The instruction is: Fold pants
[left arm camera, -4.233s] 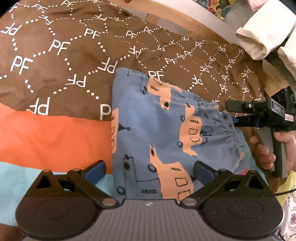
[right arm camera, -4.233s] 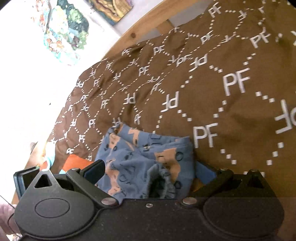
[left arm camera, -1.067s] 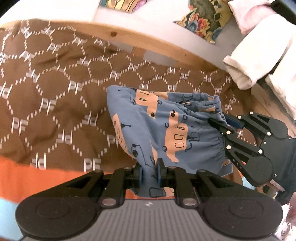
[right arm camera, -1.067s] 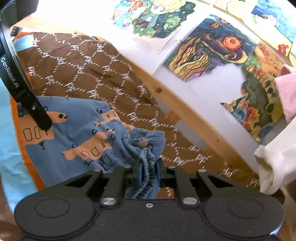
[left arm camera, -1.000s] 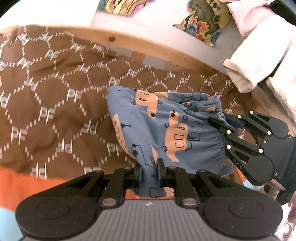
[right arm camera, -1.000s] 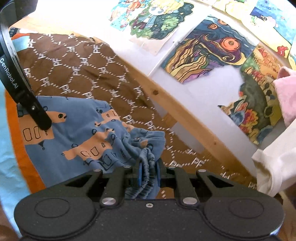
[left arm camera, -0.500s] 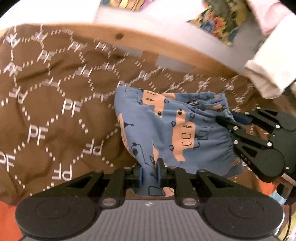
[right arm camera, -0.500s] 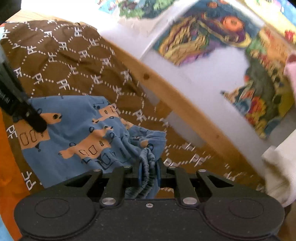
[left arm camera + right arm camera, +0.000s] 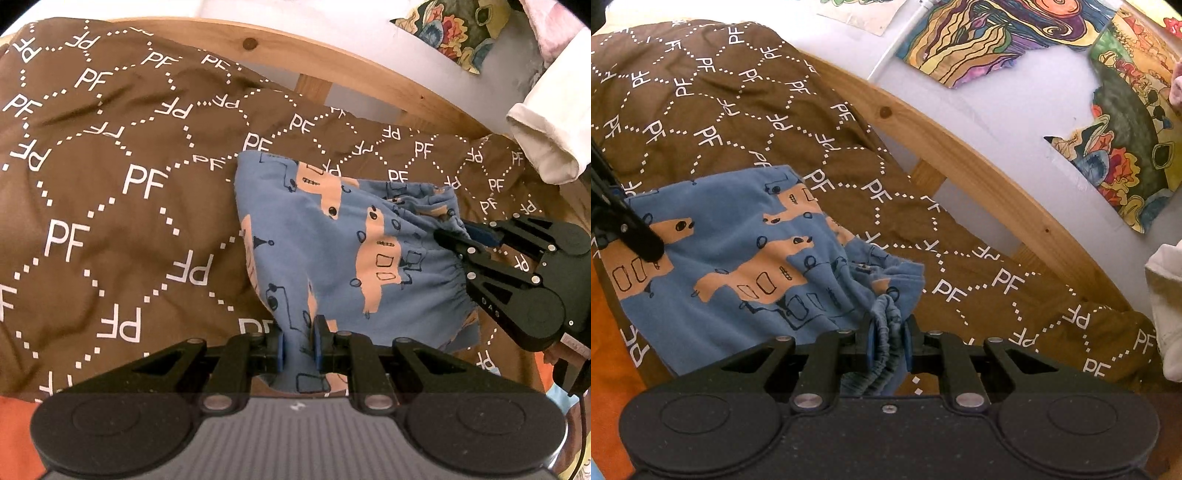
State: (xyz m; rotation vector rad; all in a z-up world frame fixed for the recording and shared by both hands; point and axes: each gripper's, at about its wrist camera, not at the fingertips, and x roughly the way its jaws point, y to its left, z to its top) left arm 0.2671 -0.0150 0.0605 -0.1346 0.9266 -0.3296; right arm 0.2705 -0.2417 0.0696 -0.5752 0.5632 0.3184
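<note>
Soft, light blue pants (image 9: 332, 251) lie on the brown bedspread (image 9: 110, 184); left gripper (image 9: 298, 345) pinches a leg end, right gripper (image 9: 886, 345) the gathered waistband—likely limp, so hold the edges.

Bed cover (image 9: 110, 192): brown, white dotted lattice with "PF" lettering, creased. Wooden bed rail (image 9: 979, 173): pale pine, knotted, curving along the cover's far edge. Wall (image 9: 990, 107): white, hung with colourful painted pictures (image 9: 979, 37). Orange bedding (image 9: 18, 435) nearest the camera. White folded cloth (image 9: 550, 122) far right.
</note>
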